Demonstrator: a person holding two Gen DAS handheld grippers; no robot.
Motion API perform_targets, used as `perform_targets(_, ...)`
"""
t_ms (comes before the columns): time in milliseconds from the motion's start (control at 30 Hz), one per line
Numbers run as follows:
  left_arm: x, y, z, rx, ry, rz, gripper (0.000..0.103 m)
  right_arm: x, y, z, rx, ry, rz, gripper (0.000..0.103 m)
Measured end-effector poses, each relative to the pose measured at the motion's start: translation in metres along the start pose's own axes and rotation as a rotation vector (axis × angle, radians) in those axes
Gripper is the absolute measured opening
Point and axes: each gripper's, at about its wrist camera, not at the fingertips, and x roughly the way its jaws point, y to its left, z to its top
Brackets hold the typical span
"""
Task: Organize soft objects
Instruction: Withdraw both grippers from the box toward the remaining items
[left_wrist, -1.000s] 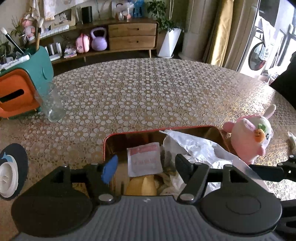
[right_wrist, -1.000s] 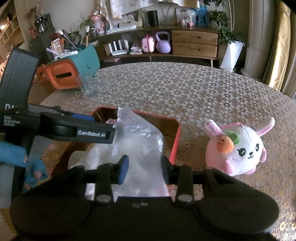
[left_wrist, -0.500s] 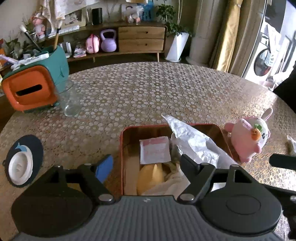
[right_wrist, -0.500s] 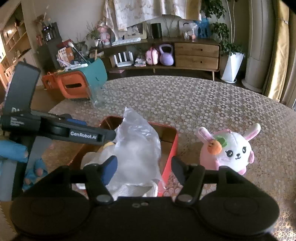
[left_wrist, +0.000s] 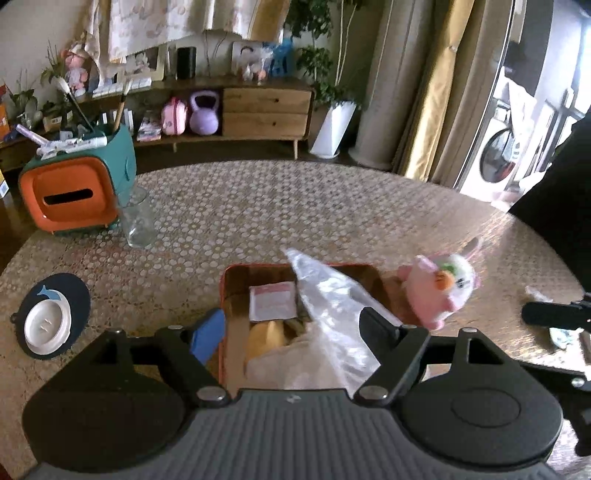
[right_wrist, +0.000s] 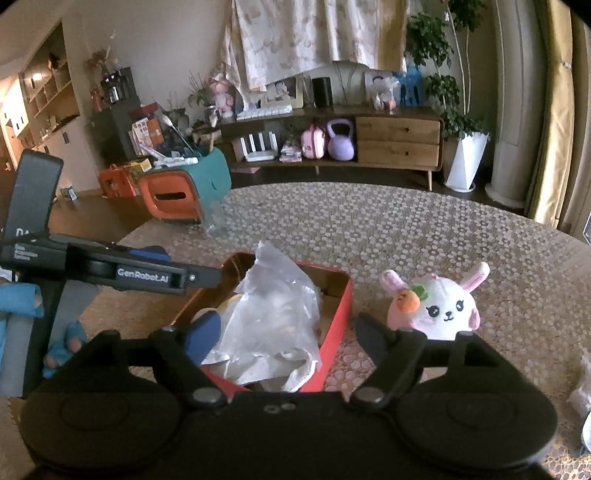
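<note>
Read both tongs as released: left gripper (left_wrist: 291, 330) with jaws just spread wide, right gripper (right_wrist: 286, 332) likewise, no pad pressing on anything. Note the plastic bag (right_wrist: 273, 314) lying loose in the red tin (right_wrist: 338, 314), crumpled and peaking above the rim, seen through both gaps but gripped by neither.

Judging the bag as stowed, pull both grippers clear of it without catching the film on a fingertip. Then look to the plush rabbit (right_wrist: 439, 306), sitting upright on the table (right_wrist: 406, 229) just right of the tin and apart from its wall; probably the next soft thing to store.

Reach for it with the right gripper, the nearer one. Come in with the jaws wide on either side of the round body, not the ears. Close only until the plush gives a little. Lift above the right rim before crossing, and set down on the bare far right part of the tin. Use the left gripper to press the bag flat if it springs up. Mind the glass (left_wrist: 138, 221) at far left.
</note>
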Motion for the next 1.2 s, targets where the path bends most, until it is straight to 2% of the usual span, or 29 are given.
perform_targets(267, -0.034, -0.035, -0.005, 0.036, -0.063, -0.034, 0.085, -0.042, -0.008, -0.010, -0.016, -0.056, 0.025, 0.090)
perform_targets(433, -0.051, -0.057, -0.008, 0.042, -0.110, -0.082, 0.098, -0.072, -0.027, -0.015, 0.004, -0.104, 0.014, 0.094)
perform_targets(533, -0.058, -0.072, -0.007, 0.047, -0.133, -0.118, 0.100, -0.089, -0.040, -0.021, 0.027, -0.128, -0.008, 0.095)
perform_targets(733, -0.061, -0.101, -0.008, 0.051, -0.170, -0.186, 0.103, -0.121, -0.075, -0.035, 0.066, -0.162, -0.068, 0.096)
perform_targets(900, -0.054, -0.138, -0.010, 0.115, -0.193, -0.216, 0.103, -0.144, -0.108, -0.052, 0.100, -0.183, -0.137, 0.097)
perform_targets(1200, -0.025, -0.201, -0.010, 0.123, -0.171, -0.302, 0.103, -0.176, -0.170, -0.094, 0.192, -0.210, -0.297, 0.098)
